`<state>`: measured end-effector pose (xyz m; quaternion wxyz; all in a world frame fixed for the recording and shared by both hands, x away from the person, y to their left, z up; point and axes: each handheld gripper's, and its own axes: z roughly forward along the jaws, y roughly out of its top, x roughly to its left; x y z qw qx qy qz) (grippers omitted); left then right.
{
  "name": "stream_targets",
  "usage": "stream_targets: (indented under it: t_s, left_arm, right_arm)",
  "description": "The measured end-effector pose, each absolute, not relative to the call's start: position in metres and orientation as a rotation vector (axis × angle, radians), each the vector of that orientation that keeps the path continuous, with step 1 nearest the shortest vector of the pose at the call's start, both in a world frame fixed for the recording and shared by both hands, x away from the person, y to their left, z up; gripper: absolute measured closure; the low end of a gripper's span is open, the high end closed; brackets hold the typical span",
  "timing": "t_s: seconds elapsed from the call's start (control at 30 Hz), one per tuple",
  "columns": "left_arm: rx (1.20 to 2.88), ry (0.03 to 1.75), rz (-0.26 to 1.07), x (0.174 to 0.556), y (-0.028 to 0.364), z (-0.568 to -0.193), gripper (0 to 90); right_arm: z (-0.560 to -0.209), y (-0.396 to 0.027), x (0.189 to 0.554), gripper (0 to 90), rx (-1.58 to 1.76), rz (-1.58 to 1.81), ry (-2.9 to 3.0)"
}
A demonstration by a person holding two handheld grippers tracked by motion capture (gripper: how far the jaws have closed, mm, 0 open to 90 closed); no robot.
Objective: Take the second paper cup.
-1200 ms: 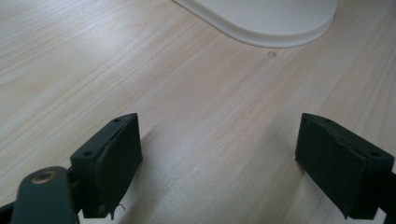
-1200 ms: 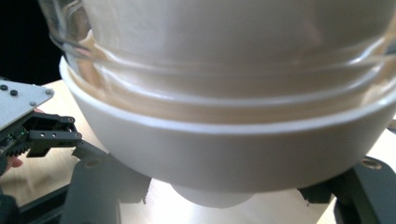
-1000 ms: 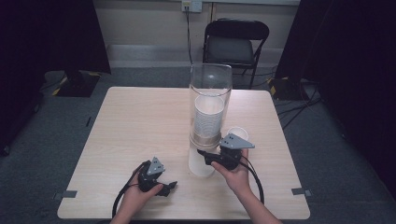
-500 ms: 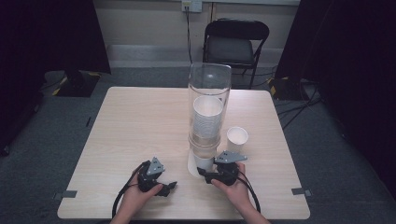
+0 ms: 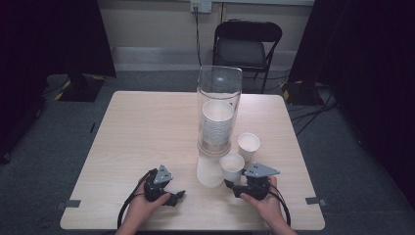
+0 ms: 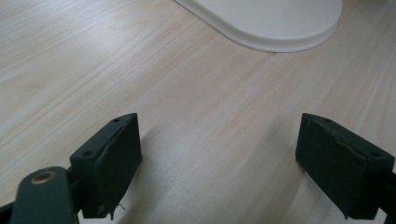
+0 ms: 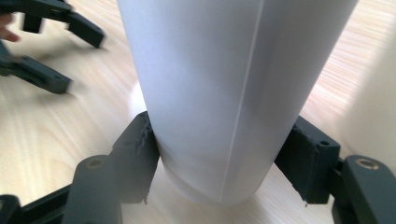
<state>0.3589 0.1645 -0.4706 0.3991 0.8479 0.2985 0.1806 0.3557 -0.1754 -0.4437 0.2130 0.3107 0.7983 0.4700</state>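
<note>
Wooden table (image 5: 147,127), dim room, grey carpet, folding chair (image 5: 247,46) past the far edge. Clear cup dispenser (image 5: 219,112) mid-table. Right gripper (image 5: 234,185) pinches a paper cup (image 5: 232,166) low on its wall, near the front edge: light, thin, crushable, so grip gently near the base. Left gripper (image 5: 177,197) spread, empty.

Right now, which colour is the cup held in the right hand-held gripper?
White; the cup shows best in the right gripper view.

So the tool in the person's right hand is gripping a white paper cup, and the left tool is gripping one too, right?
Not quite. The right tool does grip a white paper cup, as the right gripper view shows. The left tool grips nothing: in the left gripper view its jaws stand open over bare table.
</note>
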Motion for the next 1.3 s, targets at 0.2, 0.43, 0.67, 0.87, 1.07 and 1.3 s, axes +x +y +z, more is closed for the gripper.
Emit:
stream_targets:
  t_s: [0.2,0.43,0.67,0.87,1.07,1.3]
  left_arm:
    - [2.146,0.755,0.457,0.359,0.164,-0.471,13.8]
    - [2.146,0.755,0.457,0.359,0.164,-0.471,13.8]
    - [2.146,0.755,0.457,0.359,0.165,-0.471,13.8]
    - [2.146,0.755,0.458,0.359,0.165,-0.471,13.8]
    - [2.146,0.756,0.457,0.359,0.164,-0.471,13.9]
    - [2.146,0.756,0.457,0.359,0.164,-0.471,13.9]
  right_arm:
    - [-0.448,-0.198,0.358,33.6,0.915,1.262,2.205]
    - [-0.456,-0.203,0.364,32.9,0.916,1.184,2.24]
    - [-0.459,-0.205,0.367,31.3,0.938,1.147,2.253]
    - [-0.46,-0.209,0.366,20.1,0.963,1.148,2.261]
    - [-0.456,-0.224,0.361,17.7,0.973,1.144,2.257]
    - [-0.453,-0.25,0.354,17.2,0.996,1.163,2.241]
